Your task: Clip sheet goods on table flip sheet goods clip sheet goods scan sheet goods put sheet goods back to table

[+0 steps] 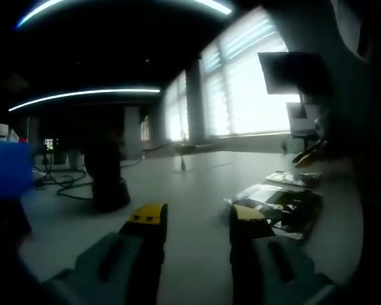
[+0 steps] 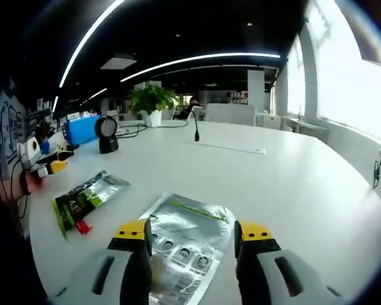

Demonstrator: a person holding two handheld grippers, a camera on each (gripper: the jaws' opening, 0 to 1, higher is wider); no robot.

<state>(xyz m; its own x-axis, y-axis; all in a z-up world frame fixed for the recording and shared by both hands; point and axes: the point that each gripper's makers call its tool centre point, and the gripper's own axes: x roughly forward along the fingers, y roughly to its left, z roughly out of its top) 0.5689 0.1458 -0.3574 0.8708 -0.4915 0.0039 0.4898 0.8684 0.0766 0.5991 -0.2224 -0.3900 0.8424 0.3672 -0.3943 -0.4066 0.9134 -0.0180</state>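
A silver foil packet (image 2: 185,241) lies flat on the white table (image 2: 292,184), right under and between the jaws of my right gripper (image 2: 193,232), which is open and not closed on it. A second packet with a green edge (image 2: 86,198) lies to its left. My left gripper (image 1: 197,216) is open, with nothing between its yellow tips, low over the table. In the left gripper view the dark packets (image 1: 280,204) lie to its right, with another one (image 1: 296,179) further back.
A black scanner on a stand (image 2: 106,135) (image 1: 108,181) stands far left beside a blue box (image 2: 82,129) and cables (image 1: 63,181). A small stalk microphone (image 2: 195,124), a white strip (image 2: 232,147) and a potted plant (image 2: 151,99) sit further back. Bright windows (image 1: 241,95) lie beyond.
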